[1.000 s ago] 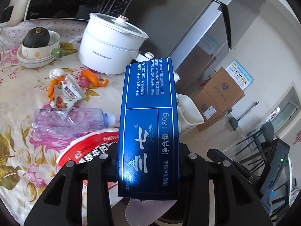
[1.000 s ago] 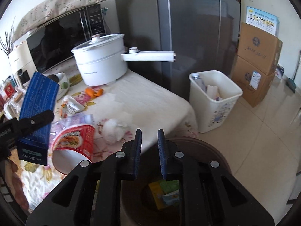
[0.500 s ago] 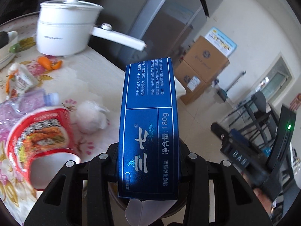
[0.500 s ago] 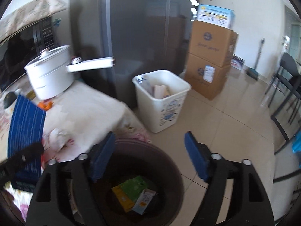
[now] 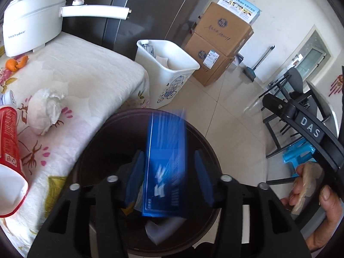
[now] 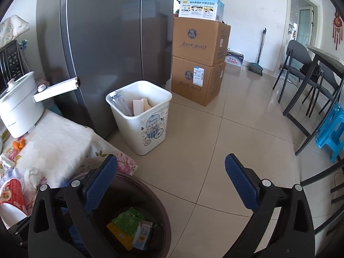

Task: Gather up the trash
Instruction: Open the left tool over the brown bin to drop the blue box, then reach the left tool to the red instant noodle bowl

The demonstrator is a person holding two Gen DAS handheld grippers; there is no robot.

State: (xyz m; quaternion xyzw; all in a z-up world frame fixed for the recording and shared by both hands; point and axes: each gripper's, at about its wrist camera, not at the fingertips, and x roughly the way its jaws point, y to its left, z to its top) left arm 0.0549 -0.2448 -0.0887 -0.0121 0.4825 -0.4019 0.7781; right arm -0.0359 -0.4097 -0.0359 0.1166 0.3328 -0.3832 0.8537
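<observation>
The left claw (image 5: 168,178) had just been opening: its pads stood clear of the blue toothpaste box (image 5: 164,165), which hung blurred between them over the dark round bin (image 5: 206,148) beside the table (image 5: 86,73). The right claw (image 6: 171,182) had also just spread wide, released and holding nothing, above the same bin's rim, where green and yellow wrappers (image 6: 125,221) lay inside. A crumpled tissue (image 5: 46,109) and a red noodle cup (image 5: 8,142) sat on the table.

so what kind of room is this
Most likely a home kitchen and dining area: a tall grey fridge, a white electric pot on a flowered tablecloth, and a dining table with chairs.
</observation>
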